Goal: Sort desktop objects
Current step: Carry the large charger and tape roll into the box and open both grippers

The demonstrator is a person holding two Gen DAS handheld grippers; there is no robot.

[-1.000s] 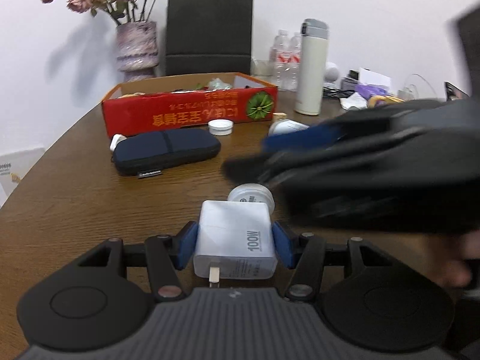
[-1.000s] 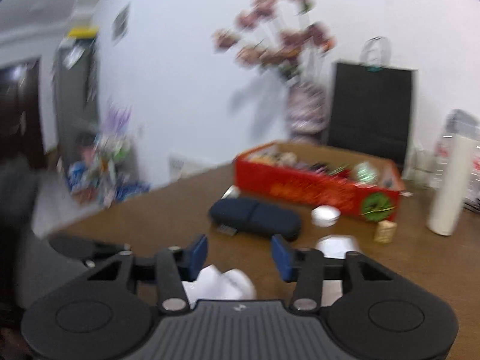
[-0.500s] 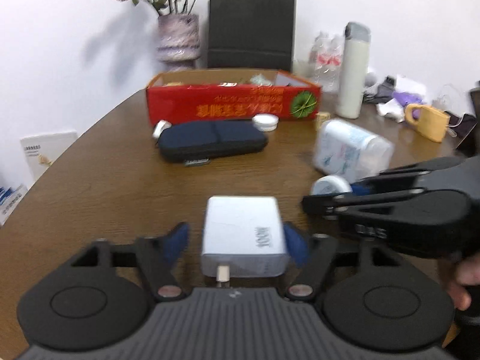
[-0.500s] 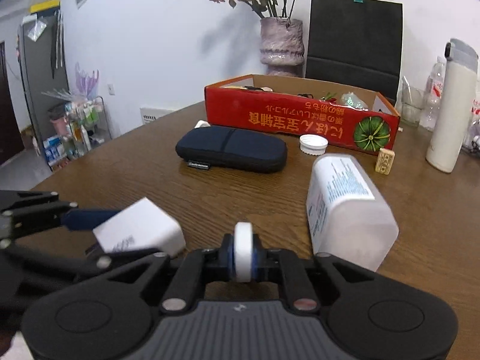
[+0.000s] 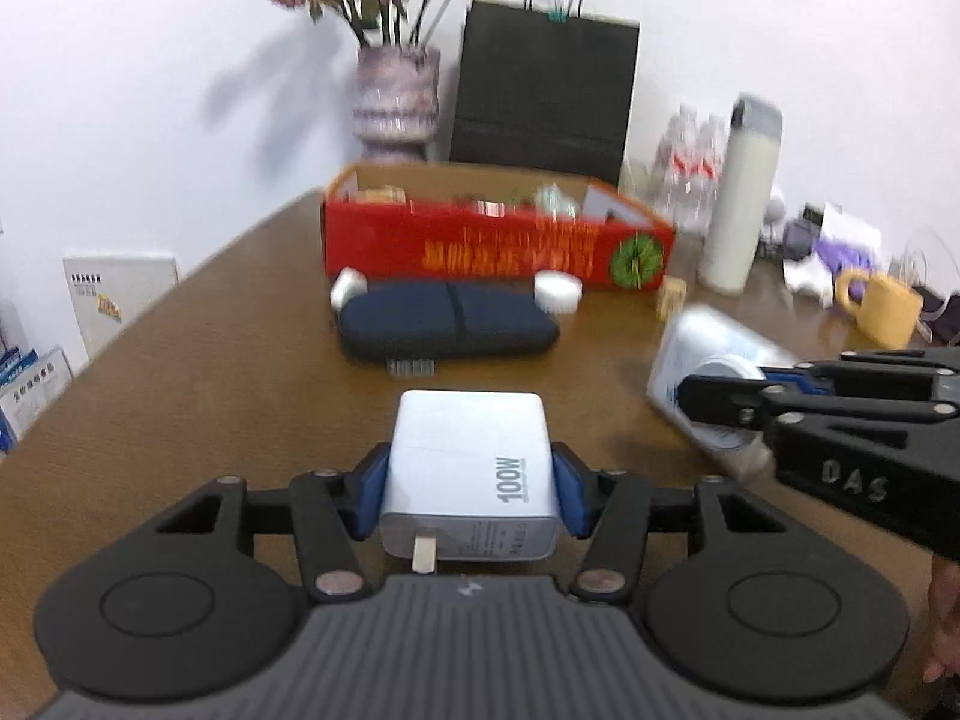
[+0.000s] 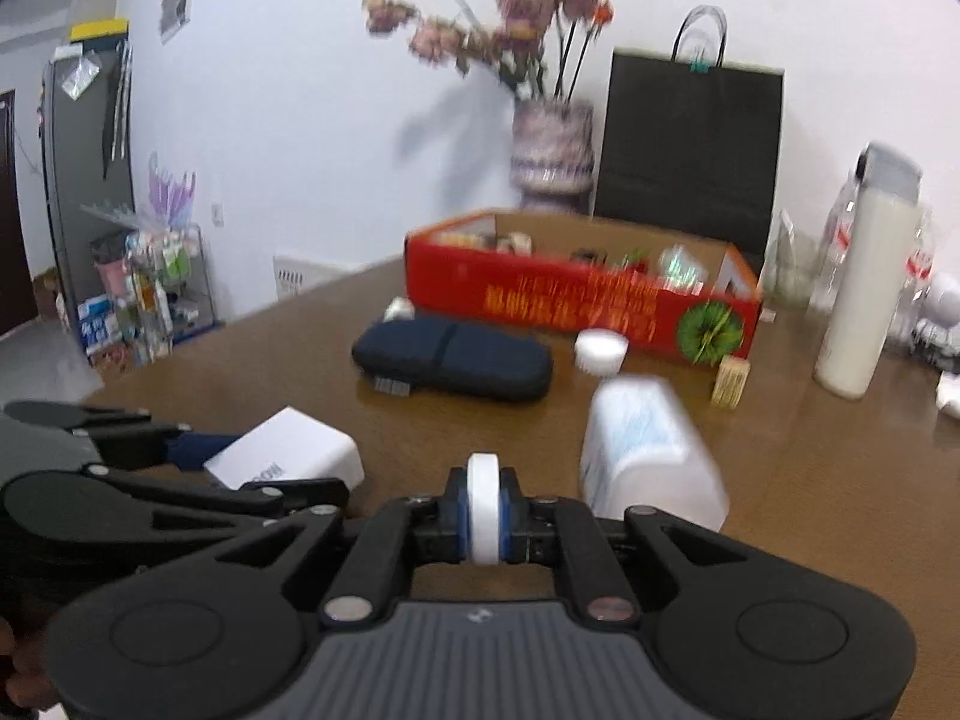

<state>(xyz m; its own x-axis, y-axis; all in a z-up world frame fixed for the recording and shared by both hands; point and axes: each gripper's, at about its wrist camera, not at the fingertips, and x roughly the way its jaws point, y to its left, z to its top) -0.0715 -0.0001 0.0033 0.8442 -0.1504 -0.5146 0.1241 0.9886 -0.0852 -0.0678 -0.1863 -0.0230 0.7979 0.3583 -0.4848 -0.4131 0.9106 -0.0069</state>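
My left gripper (image 5: 470, 489) is shut on a white 100W charger (image 5: 471, 474) and holds it above the brown table (image 5: 180, 396). The charger also shows in the right wrist view (image 6: 288, 459). My right gripper (image 6: 483, 507) is shut on a small white round cap (image 6: 483, 507), held on edge; the gripper also shows at the right of the left wrist view (image 5: 720, 387). A white plastic bottle (image 6: 651, 450) lies on its side just right of the cap. A red cardboard box (image 6: 576, 294) holding several small items stands farther back.
A dark blue pouch (image 6: 453, 360) lies in front of the box, with a white lid (image 6: 600, 351) and a small wooden block (image 6: 729, 381) beside it. A white thermos (image 6: 864, 276), a vase of flowers (image 6: 552, 150), a black paper bag (image 6: 690, 144) and a yellow mug (image 5: 882, 309) stand at the back.
My left gripper opened around the charger half a second ago and is shut on it again, held higher. My right gripper closed on the white cap and lifted it.
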